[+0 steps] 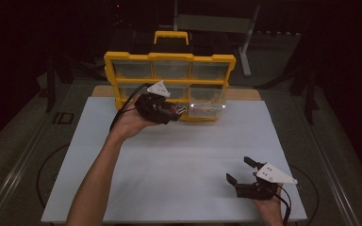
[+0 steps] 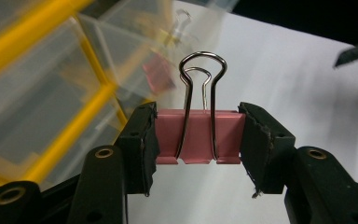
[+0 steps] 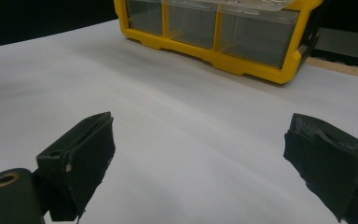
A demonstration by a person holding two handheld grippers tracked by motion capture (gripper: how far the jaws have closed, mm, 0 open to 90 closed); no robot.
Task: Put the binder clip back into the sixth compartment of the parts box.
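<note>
- We pinch a pink binder clip (image 2: 198, 136) in our left gripper (image 2: 198, 140), wire handles pointing away from the jaws, near the yellow organizer (image 1: 169, 84).
- Our right gripper (image 3: 198, 158) is spread.

Drawer cabinet (image 1: 169, 70) at table's (image 1: 179, 160) far edge, behind binder clip (image 2: 198, 135).

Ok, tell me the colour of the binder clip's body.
Pink, with silver wire handles; the binder clip shows best in the left gripper view.

My right gripper (image 3: 198, 168) had its two black jaws spread wide at the bottom of the frame, with nothing between them. White table (image 3: 168, 116) filled the middle. The yellow organizer (image 3: 223, 58), with clear drawers, sat across the top.
</note>
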